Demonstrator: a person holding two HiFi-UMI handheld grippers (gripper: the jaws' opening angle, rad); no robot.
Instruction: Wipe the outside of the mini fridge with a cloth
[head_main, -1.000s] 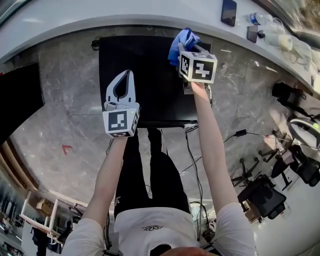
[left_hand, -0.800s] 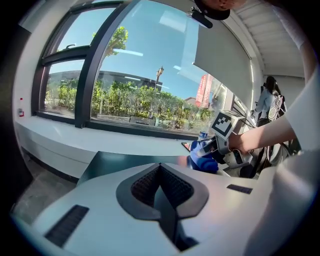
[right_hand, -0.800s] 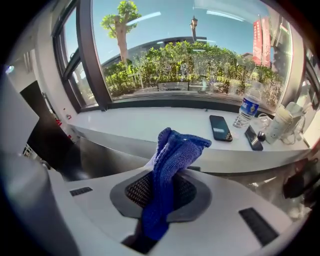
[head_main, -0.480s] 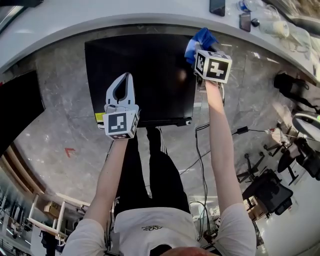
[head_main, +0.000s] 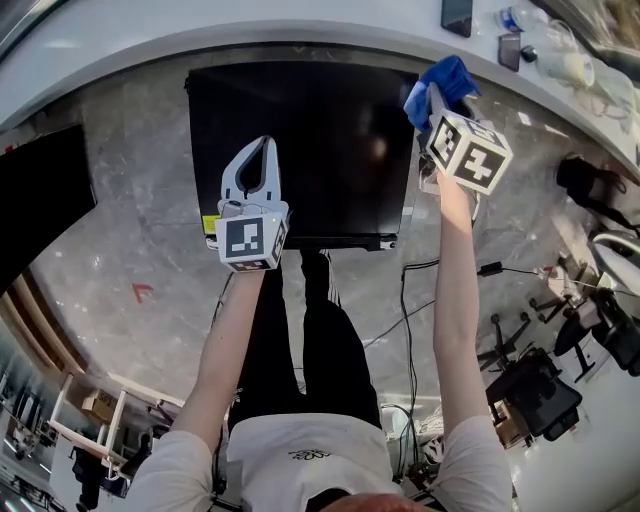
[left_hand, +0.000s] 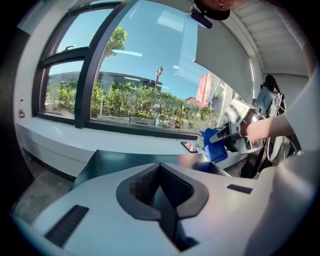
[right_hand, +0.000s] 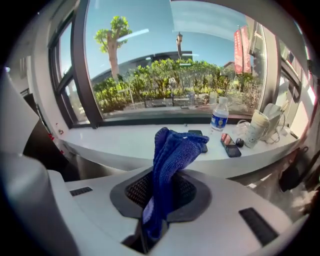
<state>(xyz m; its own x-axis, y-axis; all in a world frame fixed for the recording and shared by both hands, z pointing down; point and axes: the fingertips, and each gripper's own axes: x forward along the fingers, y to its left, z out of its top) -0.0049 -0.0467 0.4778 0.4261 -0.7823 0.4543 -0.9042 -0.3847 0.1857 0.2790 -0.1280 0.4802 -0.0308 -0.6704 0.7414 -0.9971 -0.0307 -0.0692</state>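
Right hand-held gripper (head_main: 432, 95) is pinched on the blue cloth (head_main: 452, 76) beside the mini fridge's (head_main: 300, 150) far right corner, perhaps not touching it, where the cloth could be pulled free by a snag, while the left hand-held gripper (head_main: 262, 146) is pressed together, empty.

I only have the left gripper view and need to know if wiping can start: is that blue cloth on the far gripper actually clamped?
Observer: Yes. In the right gripper view the blue cloth is pinched between the shut jaws of the right gripper, bunched upward.
Operator: Where is it relative to the fridge?
Observer: In the head view it is at the back right corner of the mini fridge; whether it touches can't be judged.
Operator: And my gripper?
Observer: The left gripper is over the front left part of the fridge's top.
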